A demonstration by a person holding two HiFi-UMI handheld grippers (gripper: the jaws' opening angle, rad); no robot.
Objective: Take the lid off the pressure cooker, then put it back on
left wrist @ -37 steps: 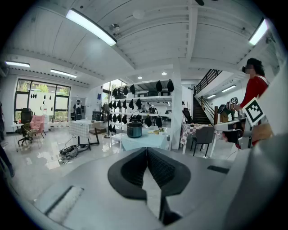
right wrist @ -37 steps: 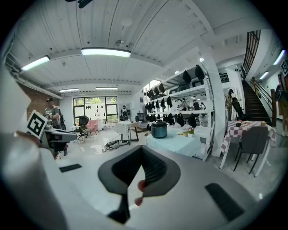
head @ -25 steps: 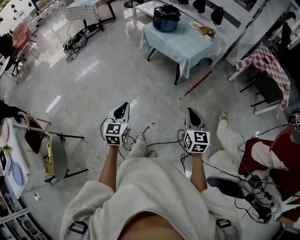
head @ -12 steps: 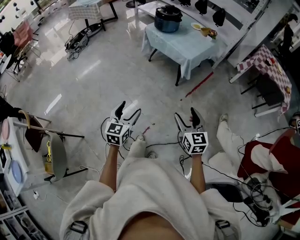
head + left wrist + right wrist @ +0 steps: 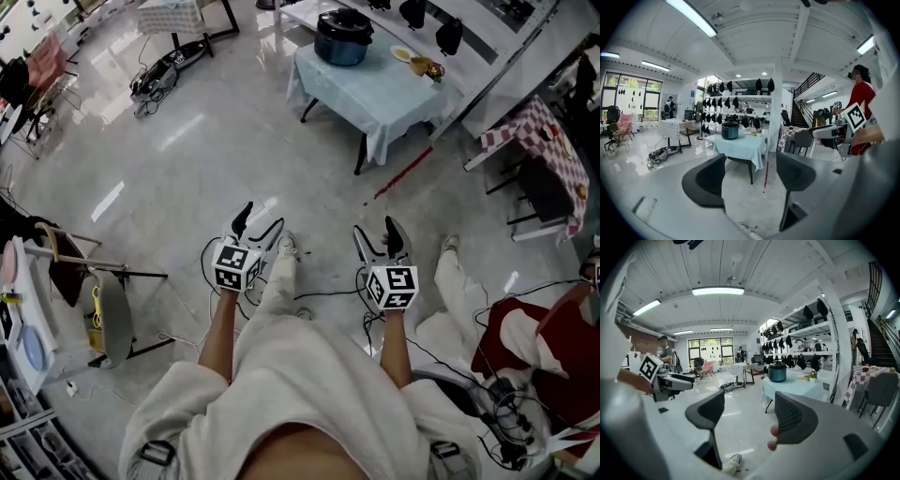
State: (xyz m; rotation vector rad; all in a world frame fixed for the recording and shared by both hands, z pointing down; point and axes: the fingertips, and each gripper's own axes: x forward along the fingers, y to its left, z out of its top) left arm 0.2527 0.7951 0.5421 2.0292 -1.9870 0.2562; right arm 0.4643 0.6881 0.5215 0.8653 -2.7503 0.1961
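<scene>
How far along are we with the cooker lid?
Done: nothing yet. The lid sits on the cooker on the far table, across the floor from the person. In hand: nothing. The left gripper and right gripper have just opened their jaws, with nothing between them, and they point toward the table. Left: walk up, lift the lid off, then put it back on.

A table under a pale blue cloth stands on the glossy grey floor, with a small plate near its far edge. A red rod lies beside it. A red-checked table stands to the right. Black cables trail nearby.
</scene>
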